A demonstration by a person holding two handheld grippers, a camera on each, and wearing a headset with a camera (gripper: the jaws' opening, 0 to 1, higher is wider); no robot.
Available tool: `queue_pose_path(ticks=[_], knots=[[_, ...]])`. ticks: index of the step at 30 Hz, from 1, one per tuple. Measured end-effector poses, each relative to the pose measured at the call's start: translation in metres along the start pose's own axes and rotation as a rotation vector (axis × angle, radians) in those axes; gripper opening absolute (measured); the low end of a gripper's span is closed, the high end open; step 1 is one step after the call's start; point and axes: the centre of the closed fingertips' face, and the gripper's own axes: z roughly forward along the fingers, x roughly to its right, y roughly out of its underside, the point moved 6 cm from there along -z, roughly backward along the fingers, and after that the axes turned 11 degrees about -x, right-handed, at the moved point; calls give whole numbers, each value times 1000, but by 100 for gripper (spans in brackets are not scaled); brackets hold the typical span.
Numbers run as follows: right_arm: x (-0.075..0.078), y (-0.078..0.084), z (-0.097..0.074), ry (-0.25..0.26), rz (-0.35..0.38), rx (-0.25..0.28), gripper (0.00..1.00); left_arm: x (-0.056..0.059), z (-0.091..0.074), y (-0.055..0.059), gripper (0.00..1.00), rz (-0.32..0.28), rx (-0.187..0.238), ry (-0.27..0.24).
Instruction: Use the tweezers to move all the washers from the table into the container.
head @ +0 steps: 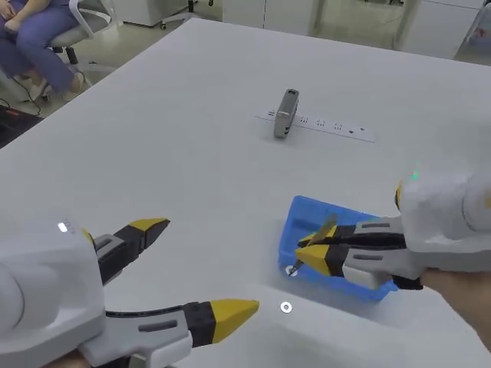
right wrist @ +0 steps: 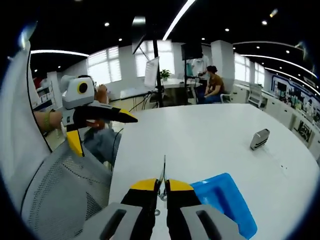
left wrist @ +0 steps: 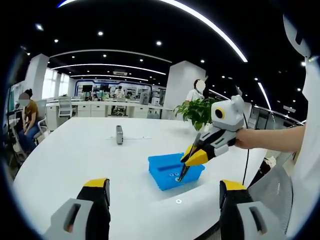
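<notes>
One washer [head: 285, 307] lies on the table [head: 192, 153] just in front of the container [head: 303, 218]. A second washer [head: 291, 270] sits at the tip of the tweezers [head: 328, 226], by the container's near corner. The right gripper [head: 305, 251] is pressed together on the tweezers, while the left gripper [head: 207, 266] is spread wide, well apart.

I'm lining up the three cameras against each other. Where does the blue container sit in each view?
Head view: container lower right, under the right gripper.
Left gripper view: container centre, slightly low.
Right gripper view: container bottom right, beside the fingers.
Shared landmark: grey box beyond it.
</notes>
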Motion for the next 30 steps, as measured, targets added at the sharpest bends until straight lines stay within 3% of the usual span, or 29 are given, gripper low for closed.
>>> queue_pose_path(ticks=[5,9,15,21,22,30], knots=[[19,-5,-6,60,16,10,3,-1,0,0,92,-1,2,-2],[42,0,-8,175,118,1,3,1,0,0,92,-4,1,-4],[59,9,-3,225,258,9,3,6,-4,-1,92,-8,3,-5],[63,19,9,268,300,-25,3,7,-4,-10,92,14,17,29],[66,26,12,274,308,-32,3,6,-5,-12,92,21,18,38],[61,36,23,334,360,-35,3,-9,-11,-13,91,77,23,83]])
